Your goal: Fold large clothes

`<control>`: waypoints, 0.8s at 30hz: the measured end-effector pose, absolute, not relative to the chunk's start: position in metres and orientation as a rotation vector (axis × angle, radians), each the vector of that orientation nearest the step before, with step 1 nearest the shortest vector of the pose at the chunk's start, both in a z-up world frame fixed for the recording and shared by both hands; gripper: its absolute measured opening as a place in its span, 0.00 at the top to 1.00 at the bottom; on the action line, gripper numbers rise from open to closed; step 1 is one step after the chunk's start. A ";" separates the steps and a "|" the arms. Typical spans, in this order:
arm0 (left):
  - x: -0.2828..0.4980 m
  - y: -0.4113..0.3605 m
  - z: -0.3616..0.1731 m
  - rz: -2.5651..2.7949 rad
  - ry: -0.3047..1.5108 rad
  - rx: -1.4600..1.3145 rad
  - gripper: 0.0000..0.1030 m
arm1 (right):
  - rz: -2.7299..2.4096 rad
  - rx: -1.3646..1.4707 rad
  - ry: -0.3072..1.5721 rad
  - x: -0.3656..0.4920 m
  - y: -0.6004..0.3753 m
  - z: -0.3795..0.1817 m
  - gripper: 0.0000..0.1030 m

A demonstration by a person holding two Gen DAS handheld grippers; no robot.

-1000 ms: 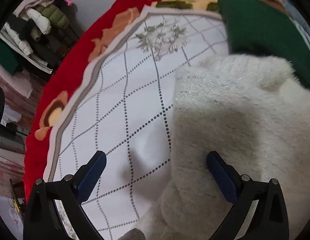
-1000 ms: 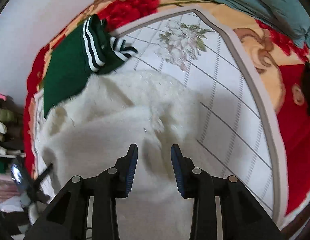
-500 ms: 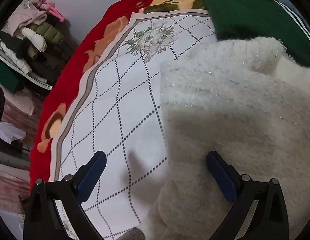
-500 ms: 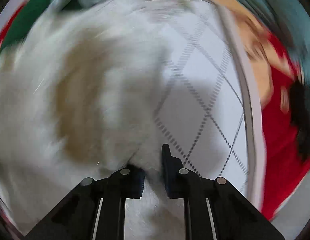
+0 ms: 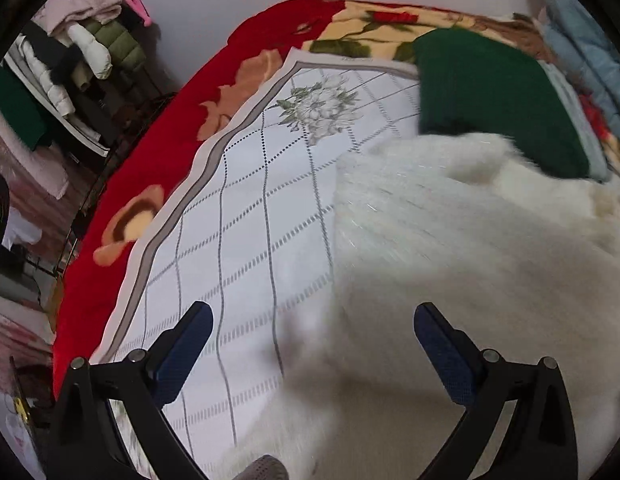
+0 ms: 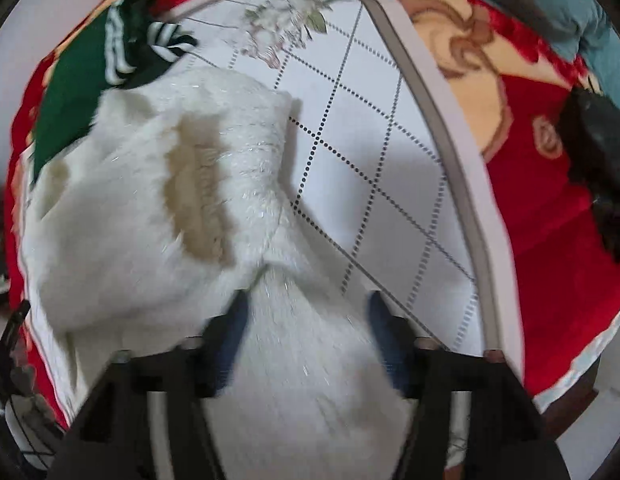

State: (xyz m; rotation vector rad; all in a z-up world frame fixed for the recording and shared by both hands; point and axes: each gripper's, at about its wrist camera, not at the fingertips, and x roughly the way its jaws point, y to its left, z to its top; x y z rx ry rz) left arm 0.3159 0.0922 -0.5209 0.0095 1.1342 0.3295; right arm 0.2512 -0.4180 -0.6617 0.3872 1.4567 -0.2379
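Observation:
A fluffy white sweater lies on a white sheet with a dotted diamond pattern. In the right wrist view the sweater is bunched, with a fold of it running between the jaws. My left gripper is wide open and empty, over the sweater's left edge. My right gripper has its jaws apart, with sweater fabric lying between them; the fingers are blurred.
A folded green garment with white stripes lies beyond the sweater. A red floral blanket borders the sheet. Blue bedding is at the far edge. A rack of clothes stands left. A dark object lies right.
My right gripper was nearly shut on the sweater half a second ago; now its jaws stand apart. It moved fast, with blur. The left gripper stayed open and shifted slightly.

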 end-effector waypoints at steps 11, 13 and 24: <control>0.191 -0.102 -0.490 0.310 1.175 0.274 0.00 | -0.003 0.263 1.595 0.197 -0.491 -0.648 0.20; 0.169 -0.159 -0.500 0.309 1.226 0.346 0.00 | 0.005 0.228 1.620 0.186 -0.518 -0.646 0.20; 0.121 -0.363 -0.574 0.237 1.400 0.474 0.00 | -0.080 0.272 1.700 0.136 -0.656 -0.665 0.20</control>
